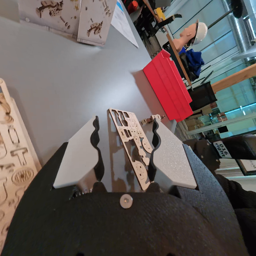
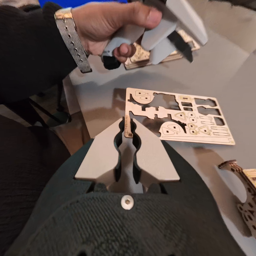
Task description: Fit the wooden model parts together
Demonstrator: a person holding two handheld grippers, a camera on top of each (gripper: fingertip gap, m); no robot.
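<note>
Right gripper (image 2: pixel 127 125) is pinching the corner strip of the wooden parts sheet (image 2: pixel 178 117), which stretches away over the grey surface (image 2: pixel 180 72). Left gripper (image 1: pixel 125 138) hangs spread wide straddling that sheet, so it's nearest the parts.

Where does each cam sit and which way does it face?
Left wrist view: on the open left gripper, rolled sideways, facing along the grey table to a red plastic bin; a dark sleeve shows at right.
Right wrist view: on the right gripper, looking down at the table edge; a hand holds the other gripper.
Shared: the thin laser-cut wooden parts sheet, pinched by the right.
</note>
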